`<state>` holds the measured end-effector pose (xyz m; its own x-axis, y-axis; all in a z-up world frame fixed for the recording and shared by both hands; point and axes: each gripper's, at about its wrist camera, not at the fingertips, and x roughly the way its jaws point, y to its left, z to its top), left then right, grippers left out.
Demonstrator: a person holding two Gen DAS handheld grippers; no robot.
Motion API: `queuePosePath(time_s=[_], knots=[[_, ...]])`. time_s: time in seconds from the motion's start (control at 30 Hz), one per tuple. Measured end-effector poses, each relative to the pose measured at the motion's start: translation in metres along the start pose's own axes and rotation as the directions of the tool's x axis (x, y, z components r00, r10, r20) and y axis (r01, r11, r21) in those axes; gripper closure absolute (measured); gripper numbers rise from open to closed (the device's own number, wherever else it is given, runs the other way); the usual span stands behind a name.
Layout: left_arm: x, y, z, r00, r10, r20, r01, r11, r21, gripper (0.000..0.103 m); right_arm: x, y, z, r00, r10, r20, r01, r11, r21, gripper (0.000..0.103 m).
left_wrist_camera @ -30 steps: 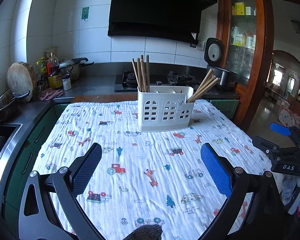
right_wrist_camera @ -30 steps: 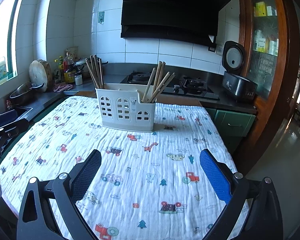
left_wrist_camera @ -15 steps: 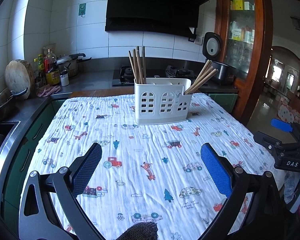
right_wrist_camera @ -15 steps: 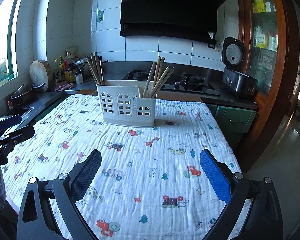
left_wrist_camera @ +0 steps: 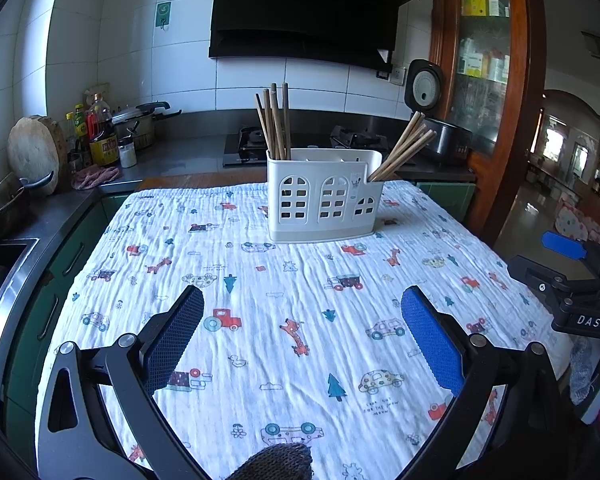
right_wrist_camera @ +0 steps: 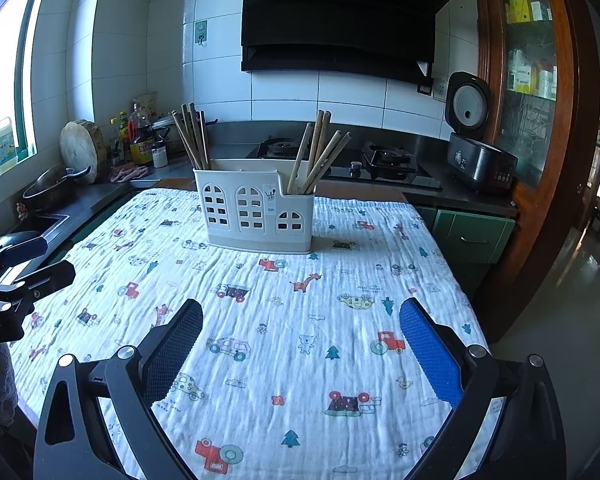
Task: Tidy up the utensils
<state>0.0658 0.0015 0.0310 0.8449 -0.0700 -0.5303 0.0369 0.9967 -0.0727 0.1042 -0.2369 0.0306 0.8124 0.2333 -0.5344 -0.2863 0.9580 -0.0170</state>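
Both grippers sit a bit farther back from the white holder than a second ago.

Left wrist view: the left gripper [left_wrist_camera: 302, 326] is wide open and empty. The holder [left_wrist_camera: 324, 204] stands on the cloth [left_wrist_camera: 260, 292], chopsticks [left_wrist_camera: 275, 122] upright.

Right wrist view: the right gripper [right_wrist_camera: 300, 332] is open, empty. These chopsticks [right_wrist_camera: 320, 152] lean, maybe loosely. They look light, stiff and slippery; grab near the tops.

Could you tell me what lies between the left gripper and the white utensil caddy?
Only bare printed tablecloth: in the left wrist view nothing rests between the open left gripper and the utensil caddy.
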Motion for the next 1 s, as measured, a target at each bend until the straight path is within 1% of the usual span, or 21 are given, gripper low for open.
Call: queuePosePath(time_s=[1.0], knots=[[0.0064,0.0006,-0.0043,1.000,-0.003,-0.017,0.003,1.000,0.004,0.005,0.0071,0.0019,-0.0023,1.000,0.019,-0.014,-0.019,1.000,-0.008,0.008]])
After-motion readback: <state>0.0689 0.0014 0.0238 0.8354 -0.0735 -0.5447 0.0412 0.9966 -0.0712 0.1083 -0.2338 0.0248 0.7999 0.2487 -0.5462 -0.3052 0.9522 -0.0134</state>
